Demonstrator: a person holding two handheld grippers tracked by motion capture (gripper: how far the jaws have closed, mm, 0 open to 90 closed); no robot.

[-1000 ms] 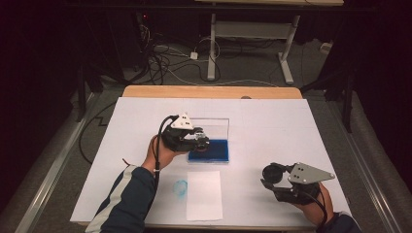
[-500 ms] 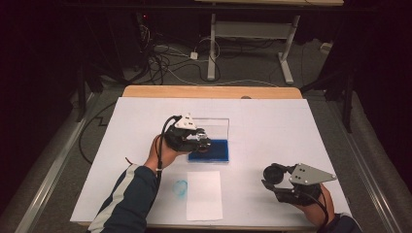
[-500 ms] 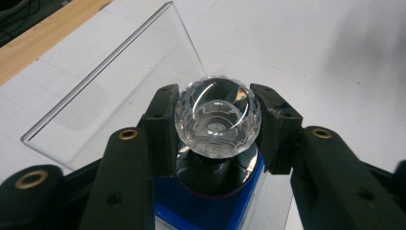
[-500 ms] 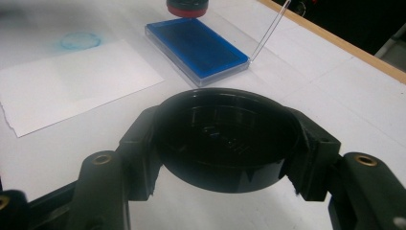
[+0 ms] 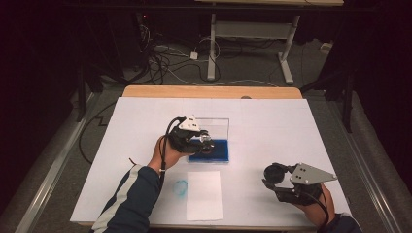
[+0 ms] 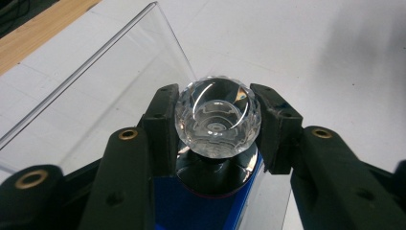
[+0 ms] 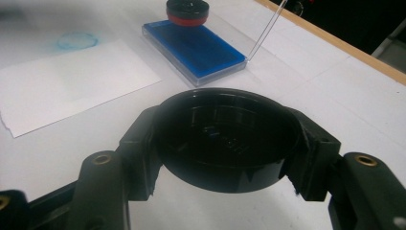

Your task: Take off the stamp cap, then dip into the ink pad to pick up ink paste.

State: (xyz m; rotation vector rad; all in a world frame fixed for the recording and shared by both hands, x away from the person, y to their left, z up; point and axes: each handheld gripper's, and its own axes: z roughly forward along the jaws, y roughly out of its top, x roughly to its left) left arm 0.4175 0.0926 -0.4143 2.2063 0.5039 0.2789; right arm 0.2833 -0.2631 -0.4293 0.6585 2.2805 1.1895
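My left gripper (image 5: 206, 141) is shut on a round stamp (image 6: 218, 117) with a faceted clear knob, a black body and a red rim. The stamp (image 7: 187, 12) sits over the left end of a blue ink pad (image 5: 218, 151), on it or just above; I cannot tell which. The pad lies in a clear case whose lid (image 5: 216, 127) stands open behind it. My right gripper (image 5: 270, 179) rests low at the front right of the table, shut on a black round cap (image 7: 225, 136) with its hollow side up.
A white sheet of paper (image 5: 204, 194) lies near the front edge, between the two hands. A faint blue ring mark (image 5: 180, 187) sits on the white table cover just left of it. Cables and desk legs lie on the floor beyond the wooden far edge (image 5: 209, 91).
My left gripper has shifted slightly right with the stamp, further over the ink pad. The right gripper has stayed in place.
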